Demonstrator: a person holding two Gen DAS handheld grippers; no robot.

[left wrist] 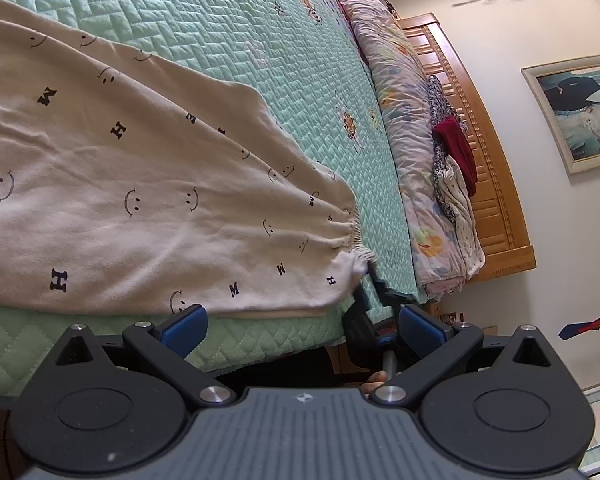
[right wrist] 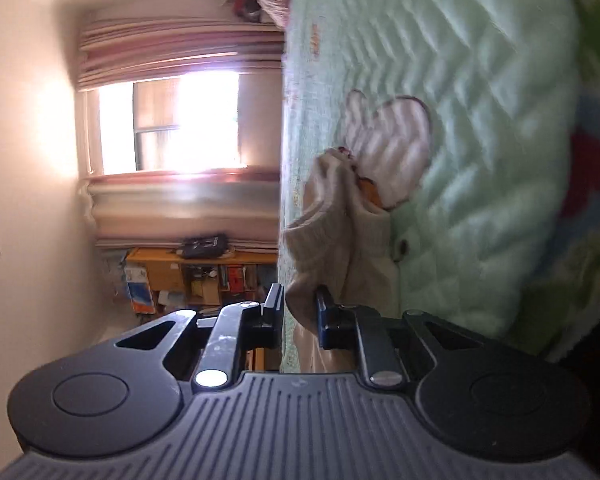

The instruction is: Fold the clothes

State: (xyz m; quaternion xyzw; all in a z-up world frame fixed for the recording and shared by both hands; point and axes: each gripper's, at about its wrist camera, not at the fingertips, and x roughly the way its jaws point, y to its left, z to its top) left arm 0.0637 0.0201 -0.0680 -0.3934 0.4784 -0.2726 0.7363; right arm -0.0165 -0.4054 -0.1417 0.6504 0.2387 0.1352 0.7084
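One garment on the go here — a cream top (left wrist: 140,184) printed with smileys and letters, lying spread across the green quilt (left wrist: 260,40) and reaching to the quilt's near edge. I can see no crease or stacked layer in it yet, so I judge the folding has barely begun; nearly all of it is left.

My right gripper (right wrist: 299,312) is pinched on the cuff (right wrist: 332,240) — cream fabric is bunched between its fingers, at the quilt's edge. From the left wrist view, that gripper (left wrist: 370,280) shows at the gathered cuff (left wrist: 356,258), where the sleeve runs off the quilt's near corner.

My left gripper (left wrist: 302,326) stands wide apart with nothing between the pads (left wrist: 188,326); it hangs just off the quilt's near edge, below the top's hem, not touching it as far as I can tell.

So: sleeve end secured, body untouched. What remains, I reckon, is bringing that sleeve in over the body, the same for the other side, then doubling the body — none of it shows as done. The right view is blurred, so finer detail at the cuff escapes me.
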